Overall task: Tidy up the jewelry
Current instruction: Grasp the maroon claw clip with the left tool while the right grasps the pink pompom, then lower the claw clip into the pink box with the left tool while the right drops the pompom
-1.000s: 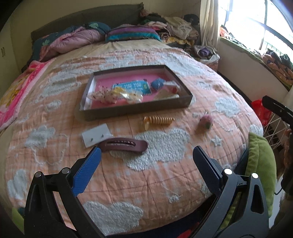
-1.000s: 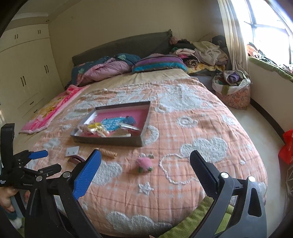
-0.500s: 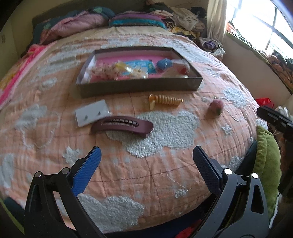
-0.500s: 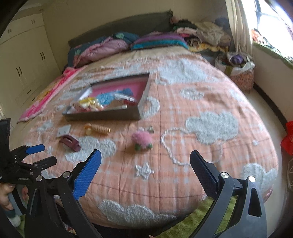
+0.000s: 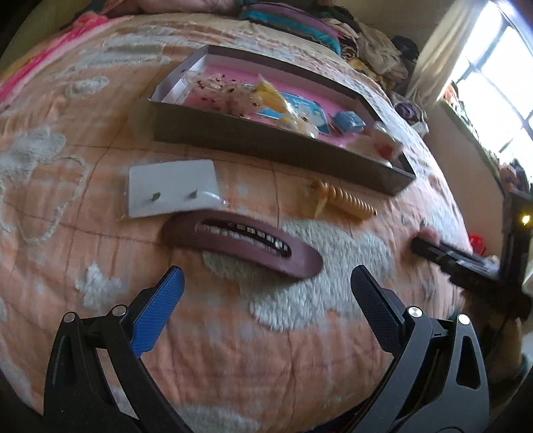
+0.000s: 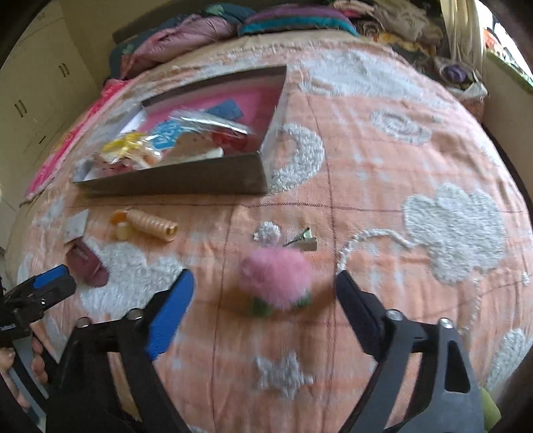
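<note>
A long maroon hair clip point(image 5: 243, 244) lies on the peach bedspread just beyond my left gripper point(image 5: 266, 284), which is open with nothing between its fingers. Behind the clip are a white earring card point(image 5: 173, 191) and a golden spiral hair tie point(image 5: 343, 201). My right gripper point(image 6: 265, 288) hovers over a fluffy pink pom-pom point(image 6: 274, 279); its jaws are closing, the pom-pom sits between them, and the pads stand clear of it. A small metal clip point(image 6: 301, 241) lies just past the pom-pom. The grey tray with pink lining point(image 5: 266, 145) holds several packets.
Pillows and piled clothes point(image 6: 206, 30) sit at the head of the bed. A white wardrobe point(image 6: 30, 96) stands at the left. The other gripper point(image 6: 36, 293) and a hand show at the left edge of the right wrist view. The bed's rounded edge runs below both grippers.
Both grippers have dropped closer to the bedspread. The left one has come up to the maroon clip and rolled. The right one has come over the pom-pom and its jaws have narrowed.
</note>
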A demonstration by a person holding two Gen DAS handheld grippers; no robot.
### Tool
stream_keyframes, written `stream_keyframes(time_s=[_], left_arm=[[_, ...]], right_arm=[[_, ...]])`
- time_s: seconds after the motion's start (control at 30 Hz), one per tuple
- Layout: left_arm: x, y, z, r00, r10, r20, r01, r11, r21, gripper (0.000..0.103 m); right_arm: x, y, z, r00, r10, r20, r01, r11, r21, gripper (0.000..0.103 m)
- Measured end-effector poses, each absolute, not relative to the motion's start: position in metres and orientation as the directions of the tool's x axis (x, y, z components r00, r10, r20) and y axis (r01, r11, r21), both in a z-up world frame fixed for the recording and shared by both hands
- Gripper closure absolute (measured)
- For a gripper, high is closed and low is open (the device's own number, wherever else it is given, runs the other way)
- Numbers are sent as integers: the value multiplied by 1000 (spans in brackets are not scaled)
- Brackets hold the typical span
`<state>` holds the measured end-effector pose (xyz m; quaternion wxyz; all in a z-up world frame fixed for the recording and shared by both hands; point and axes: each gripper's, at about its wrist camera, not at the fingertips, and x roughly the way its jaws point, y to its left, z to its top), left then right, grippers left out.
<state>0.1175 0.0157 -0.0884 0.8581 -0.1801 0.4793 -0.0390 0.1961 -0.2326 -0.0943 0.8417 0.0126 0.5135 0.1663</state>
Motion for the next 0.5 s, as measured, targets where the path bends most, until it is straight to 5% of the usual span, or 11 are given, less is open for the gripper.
stream_keyframes(time_s=[0.13, 0.2, 0.27, 0.4, 0.5], left_arm=[[135, 21, -93, 538, -255, -804, -159, 906, -393, 10], [143, 18, -95, 543, -218, -811, -178, 914, -364, 10], [148, 11, -95, 546, -160, -822, -183, 935, -303, 17], [152, 2, -93, 555, -103, -825, -154, 962, -224, 71], [147, -1, -88, 574, -145, -806, -101, 964, -246, 89]], right_arm=[[201, -236, -100, 420, 287, -861, -236, 951, 202, 50], [198, -246, -95, 423, 350, -836, -224, 934, 278, 71], [195, -258, -92, 426, 389, -817, -192, 921, 338, 72], [179, -274, -76, 479, 424, -769, -173, 904, 391, 72], [169, -278, -62, 510, 430, -745, -180, 900, 396, 72]])
